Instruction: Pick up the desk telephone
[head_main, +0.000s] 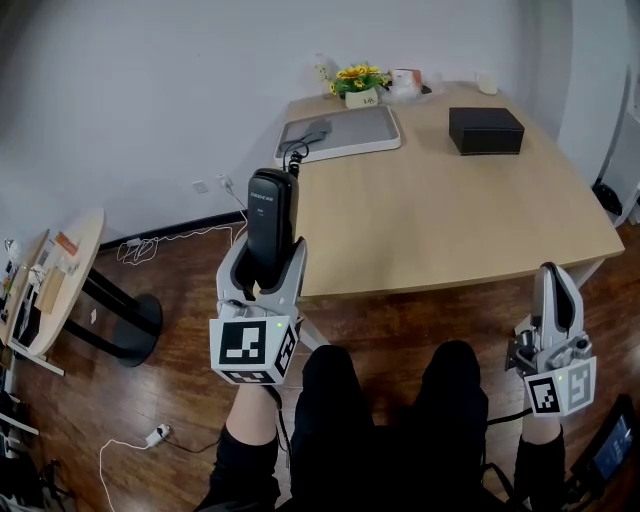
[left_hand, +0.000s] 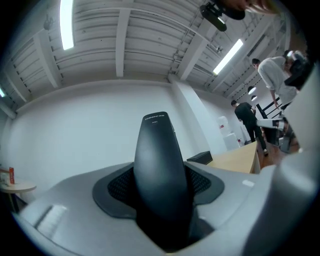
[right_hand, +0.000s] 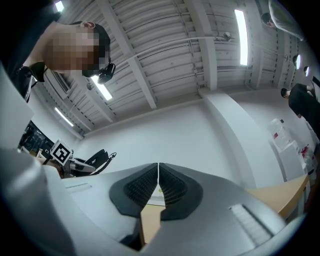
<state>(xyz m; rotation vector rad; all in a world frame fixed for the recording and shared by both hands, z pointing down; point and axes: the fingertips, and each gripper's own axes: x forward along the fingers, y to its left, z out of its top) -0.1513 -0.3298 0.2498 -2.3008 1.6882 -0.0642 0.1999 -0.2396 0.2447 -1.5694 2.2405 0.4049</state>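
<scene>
Dark-trousered knees (head_main: 400, 400) fill the bottom of the head view, with a marker-cubed tool on either side. On the left, the left tool (head_main: 263, 262) grips the telephone handset (head_main: 271, 220). Its jaws stand partly apart, and the ribbed black pads (left_hand: 117, 187) press on both flanks of the handset's lower end. The handset is a smooth, matte black bar, narrow and rounded at the tip. Its long axis lies in line with the jaws, with the free end pointing away from the person toward the far left corner of the desk (head_main: 450, 220). It is clear of the desk, just off the near left edge, above the wooden floor (head_main: 170, 390). A dark cord (head_main: 292, 155) shows between its tip and a grey, round-cornered tray (head_main: 345, 135) on the pale wood desk. A black box (head_main: 485, 130) sits well to the right. By the right knee, the right tool (head_main: 555, 275) holds nothing, its pads (right_hand: 142, 187) closed to a thin slit.
</scene>
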